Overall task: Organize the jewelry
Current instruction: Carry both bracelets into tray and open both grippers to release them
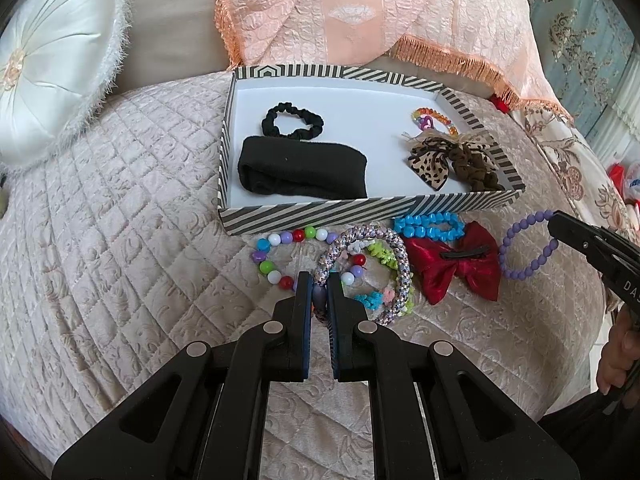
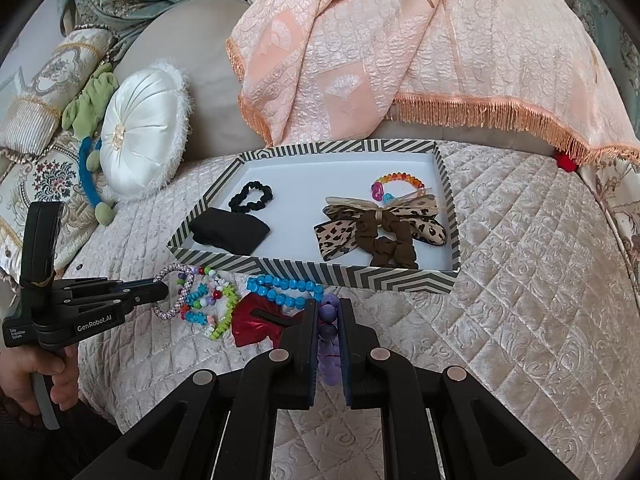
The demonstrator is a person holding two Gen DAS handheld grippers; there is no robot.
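Note:
A striped box [image 1: 320, 210] [image 2: 320, 276] on the quilted sofa seat holds a black scrunchie [image 1: 292, 120], a black folded band [image 1: 304, 170], a leopard bow [image 1: 434, 164] [image 2: 340, 236], a brown scrunchie [image 2: 386, 240] and a colourful bead bracelet [image 1: 434, 118]. In front lie a bead bracelet [image 1: 280, 254], a blue bead bracelet [image 1: 430, 226] and a red bow [image 1: 456, 266] [image 2: 260, 320]. My left gripper [image 1: 319, 280] [image 2: 160, 288] is shut on the braided grey-purple ring [image 1: 396, 252] [image 2: 180, 292]. My right gripper [image 2: 329, 308] [image 1: 554, 220] is shut on the purple bead bracelet [image 1: 524, 250] [image 2: 329, 320].
A white round cushion [image 1: 52, 60] [image 2: 140, 132] lies at the left. A peach fringed throw [image 1: 360, 12] [image 2: 420, 60] hangs over the backrest behind the box. Patterned cushions [image 2: 36, 184] and a green toy [image 2: 92, 104] sit further left.

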